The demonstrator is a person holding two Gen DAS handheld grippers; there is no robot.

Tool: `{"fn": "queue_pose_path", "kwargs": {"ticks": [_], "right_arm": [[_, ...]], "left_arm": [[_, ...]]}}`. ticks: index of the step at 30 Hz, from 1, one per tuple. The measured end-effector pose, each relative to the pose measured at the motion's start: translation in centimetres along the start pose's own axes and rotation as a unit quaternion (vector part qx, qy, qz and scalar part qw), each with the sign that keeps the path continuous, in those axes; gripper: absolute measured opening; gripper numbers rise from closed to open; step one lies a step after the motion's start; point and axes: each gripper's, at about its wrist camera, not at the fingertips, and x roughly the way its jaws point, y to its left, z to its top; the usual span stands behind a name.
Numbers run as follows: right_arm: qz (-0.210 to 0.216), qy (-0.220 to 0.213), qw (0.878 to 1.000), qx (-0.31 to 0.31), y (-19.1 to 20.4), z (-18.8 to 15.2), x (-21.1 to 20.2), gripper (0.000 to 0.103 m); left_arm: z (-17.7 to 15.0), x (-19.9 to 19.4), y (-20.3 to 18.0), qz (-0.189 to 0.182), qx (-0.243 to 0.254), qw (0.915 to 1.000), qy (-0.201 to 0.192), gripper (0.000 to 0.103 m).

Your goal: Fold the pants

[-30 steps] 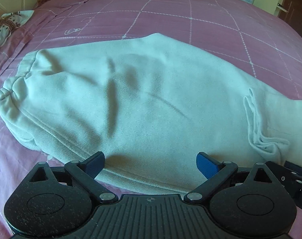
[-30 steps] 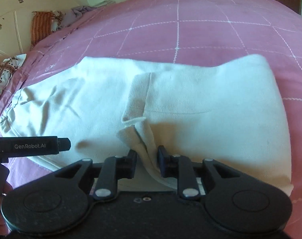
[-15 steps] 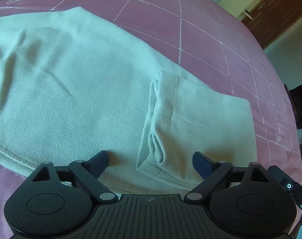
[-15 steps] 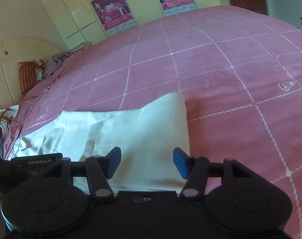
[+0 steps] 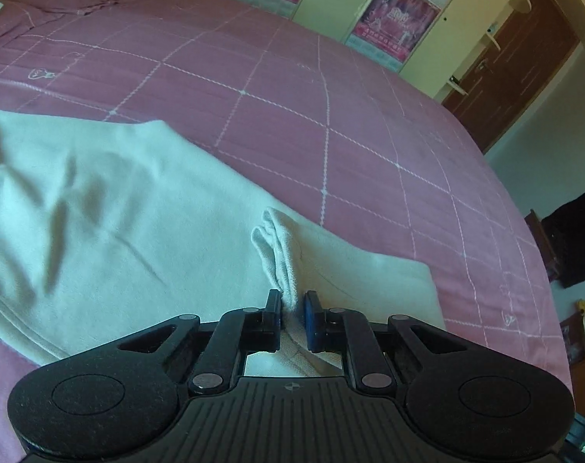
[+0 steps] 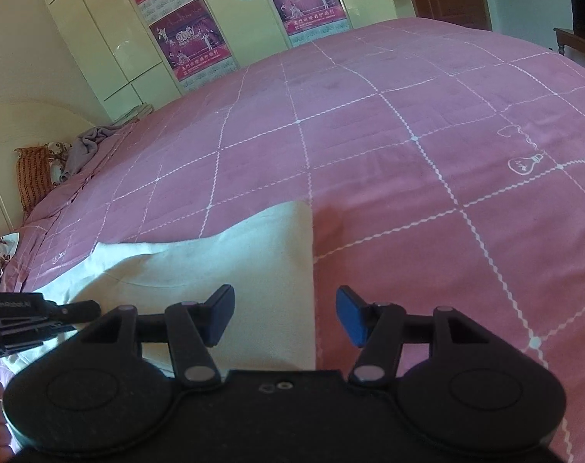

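while the left gripper point(image 5: 292, 305) pinches a bunched cuff of the pants point(image 5: 111, 216), the right gripper point(image 6: 284, 312) hangs spread over their right end.
one pair of pale pants lies along the pink bed point(image 5: 331, 115), its length running leftward from the left pinch; two grippers, the left one nearer.

Pants point(image 5: 119, 223) ran off the left edge of the left wrist view, and their near hem sat hidden behind the left gripper point(image 5: 292, 308) body. In the right wrist view, the right gripper point(image 6: 284, 314) body covered their near edge. Poster point(image 6: 188, 44) text was too small to read.
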Motion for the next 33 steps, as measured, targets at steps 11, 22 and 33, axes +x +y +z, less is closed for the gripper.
{"fn": "queue_pose_path", "kwargs": {"ticks": [11, 22, 33], "right_arm": [[-0.012, 0.045, 0.995, -0.087, 5.4, -2.2, 3.6, 0.053], [-0.033, 0.060, 0.984, -0.166, 9.1, -3.0, 4.4, 0.052], [-0.024, 0.081, 0.976, -0.198, 13.9, -4.5, 6.6, 0.055]], "left_arm": [[-3.0, 2.3, 7.4, 0.110, 0.041, 0.9922, 0.040, 0.023], [-2.7, 0.5, 8.6, 0.178, 0.033, 0.9826, 0.042, 0.071], [-2.2, -1.5, 9.9, 0.208, 0.057, 0.9759, 0.030, 0.072]]}}
